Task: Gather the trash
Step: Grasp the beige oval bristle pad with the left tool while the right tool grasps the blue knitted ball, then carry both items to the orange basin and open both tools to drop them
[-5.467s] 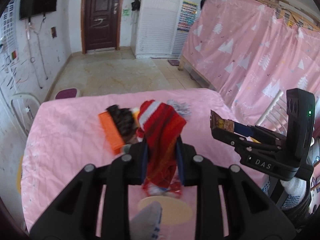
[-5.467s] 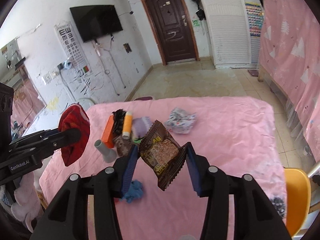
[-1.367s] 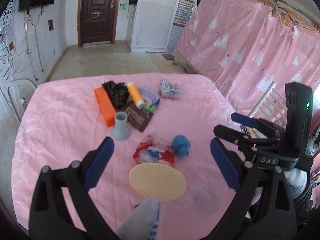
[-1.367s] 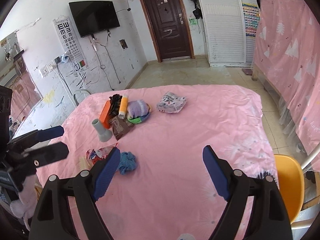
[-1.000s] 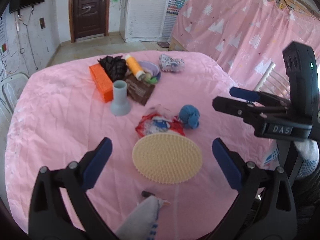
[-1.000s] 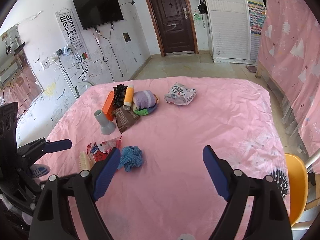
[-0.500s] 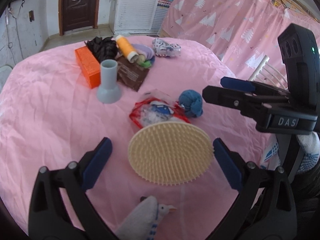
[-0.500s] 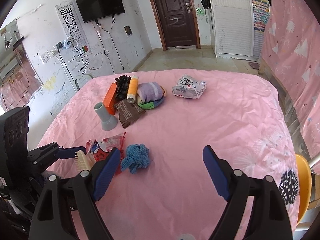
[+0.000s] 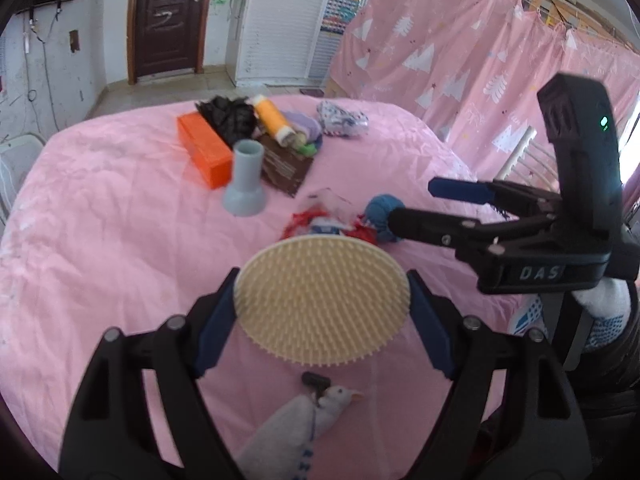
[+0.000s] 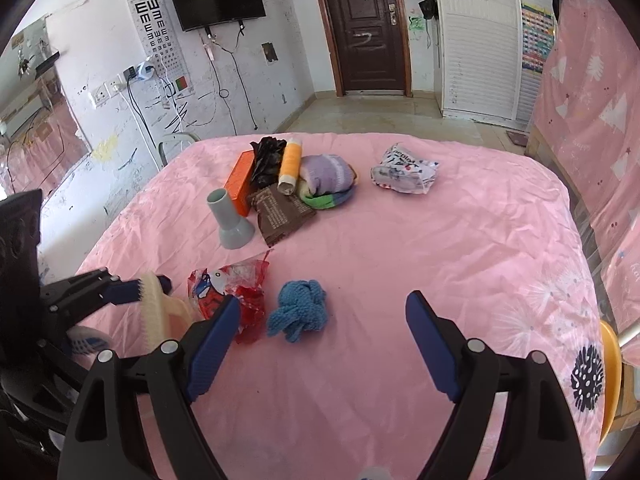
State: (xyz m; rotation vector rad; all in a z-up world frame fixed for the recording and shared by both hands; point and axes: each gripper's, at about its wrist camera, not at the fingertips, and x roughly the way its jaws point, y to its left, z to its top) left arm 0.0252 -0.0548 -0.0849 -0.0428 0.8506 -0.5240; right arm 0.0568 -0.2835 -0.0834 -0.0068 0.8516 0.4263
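Observation:
A round cream bristle brush (image 9: 322, 304) fills the gap of my left gripper (image 9: 322, 280); its jaws are closing and both blue pads sit against the brush's rim. Just beyond lie a red crumpled wrapper (image 9: 320, 220) and a blue knit ball (image 9: 380, 212). In the right wrist view my right gripper (image 10: 324, 300) stands open above the pink tablecloth (image 10: 440, 248), nothing between its fingers. The blue knit ball (image 10: 298, 312) and red wrapper (image 10: 230, 292) lie by its left finger. A brown wrapper (image 10: 280, 212) and a white crumpled packet (image 10: 404, 172) lie farther back.
At the far side cluster a grey funnel-shaped piece (image 10: 230, 220), an orange box (image 10: 240, 182), a black bag (image 10: 266, 158), an orange tube (image 10: 290, 164) and a purple knit hat (image 10: 326, 176). A yellow chair (image 10: 610, 364) stands off the table's right edge.
My left gripper's jaws have come in from wide apart onto the cream brush's sides, and the brush looks nearer. The right gripper has crept forward toward the blue ball, still open.

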